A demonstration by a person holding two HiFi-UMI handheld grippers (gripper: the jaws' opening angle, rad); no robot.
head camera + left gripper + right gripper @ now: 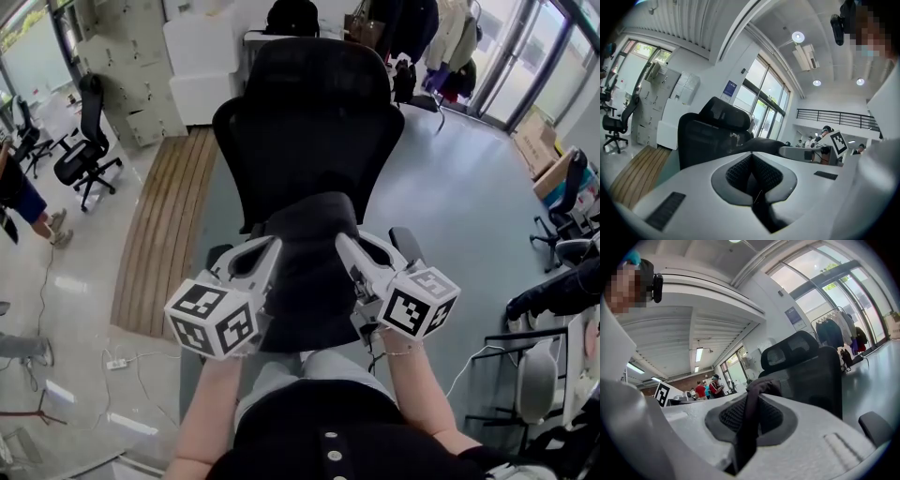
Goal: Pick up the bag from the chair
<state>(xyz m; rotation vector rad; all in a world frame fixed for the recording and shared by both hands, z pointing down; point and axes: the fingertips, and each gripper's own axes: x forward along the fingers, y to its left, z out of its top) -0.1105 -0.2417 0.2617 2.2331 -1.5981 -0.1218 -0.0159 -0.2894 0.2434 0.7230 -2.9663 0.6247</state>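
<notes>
Your left gripper (271,247) was clamped on a thin fold of the black bag (309,281), its pads almost meeting over the fabric. Your right gripper (346,244) was closed on a dark strip of the same bag, which ran up between its jaws. The bag hung between your two grippers, with the black office chair (309,122) just beyond their tips.
</notes>
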